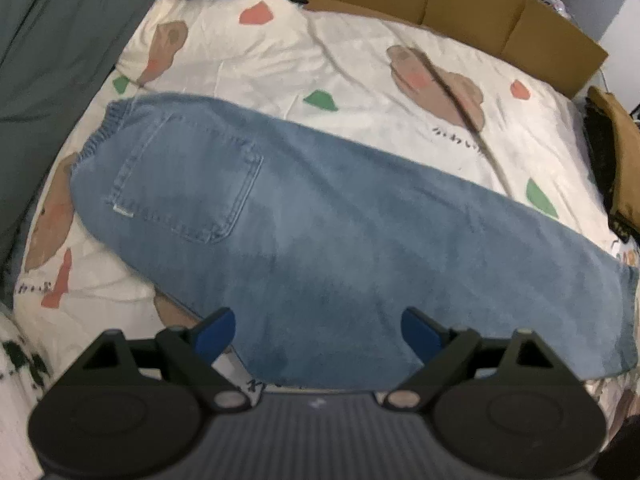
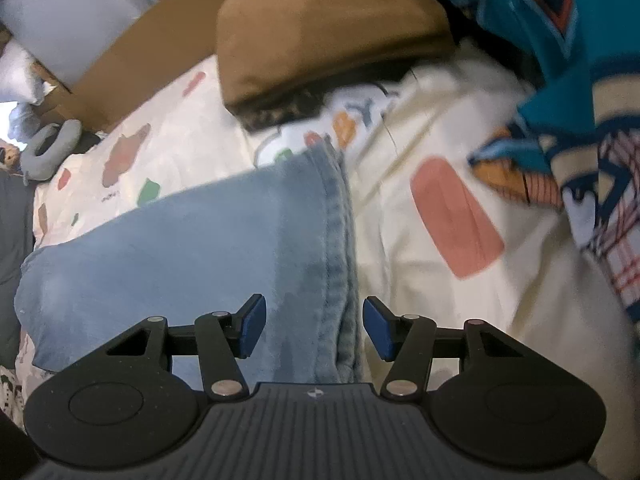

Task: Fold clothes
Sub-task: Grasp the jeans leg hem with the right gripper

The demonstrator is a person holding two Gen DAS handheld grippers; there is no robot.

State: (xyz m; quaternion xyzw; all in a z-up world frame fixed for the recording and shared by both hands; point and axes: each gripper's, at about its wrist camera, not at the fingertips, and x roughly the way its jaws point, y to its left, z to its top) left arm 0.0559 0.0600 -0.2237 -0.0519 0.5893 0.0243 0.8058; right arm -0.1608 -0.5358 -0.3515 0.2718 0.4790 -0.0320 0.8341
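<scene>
Lying flat across the bed, the jeans are pale blue, folded lengthwise, back pocket up. Left gripper hovers wide open over them; right gripper, jaws half open, straddles the hem without gripping it.

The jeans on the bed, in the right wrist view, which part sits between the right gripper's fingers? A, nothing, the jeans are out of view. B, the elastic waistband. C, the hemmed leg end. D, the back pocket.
C: the stitched hem of the jeans runs down between the open blue pads of the right gripper, which do not press on it; the pocket and waistband show only in the left wrist view.
</scene>
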